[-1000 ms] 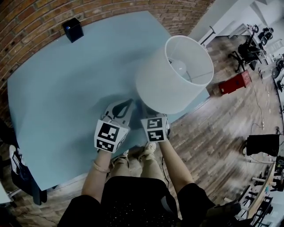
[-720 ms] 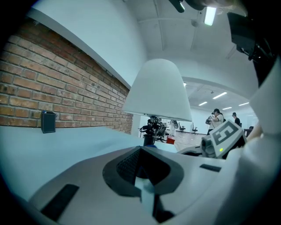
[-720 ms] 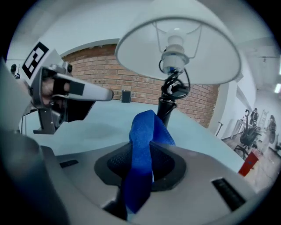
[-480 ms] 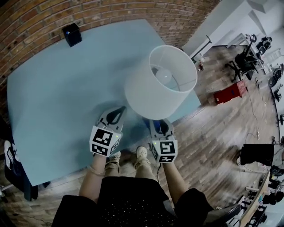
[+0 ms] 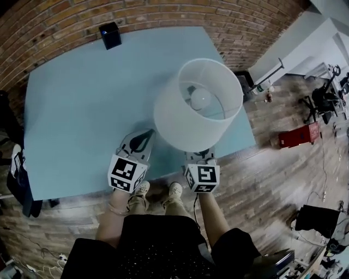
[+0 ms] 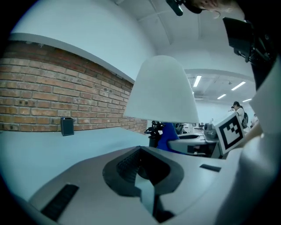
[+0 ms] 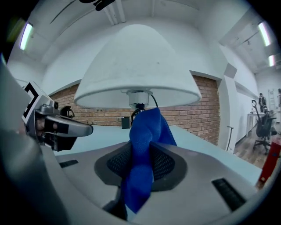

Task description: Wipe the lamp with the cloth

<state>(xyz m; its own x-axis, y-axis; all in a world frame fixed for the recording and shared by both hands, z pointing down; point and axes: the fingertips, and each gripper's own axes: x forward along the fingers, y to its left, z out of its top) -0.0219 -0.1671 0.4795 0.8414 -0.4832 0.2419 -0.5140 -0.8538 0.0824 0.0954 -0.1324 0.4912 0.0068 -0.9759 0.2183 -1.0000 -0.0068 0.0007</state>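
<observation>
- Lamp (image 5: 199, 103) stands upright on the pale blue table (image 5: 82, 109), at its near right corner. Its long axis is vertical, and the head view looks down into the open top of the shade.
- Shade is a plain white drum with no marks I can make out. A bulb shows inside, and a dark stem and fitting (image 7: 138, 102) under the rim.
- Right gripper (image 5: 202, 161) is the nearer tool, tucked just under the near edge of the shade. Its jaws are clamped on a blue cloth (image 7: 147, 149).
- The cloth stands bunched up out of the jaws, its tip just in front of the stem. I cannot tell whether it touches.
- From the cloth, the shade lies straight ahead and above. My reading: the wipe calls for a lift up and forward onto the shade's outer wall.
- Left gripper (image 5: 140, 143) sits to the left of the shade, over the near table edge. Its jaws are drawn together with nothing between them, and it is clear of the lamp.
- Small black box (image 5: 113, 35) stands at the far edge by the brick wall (image 5: 65, 16), well apart from the lamp.
</observation>
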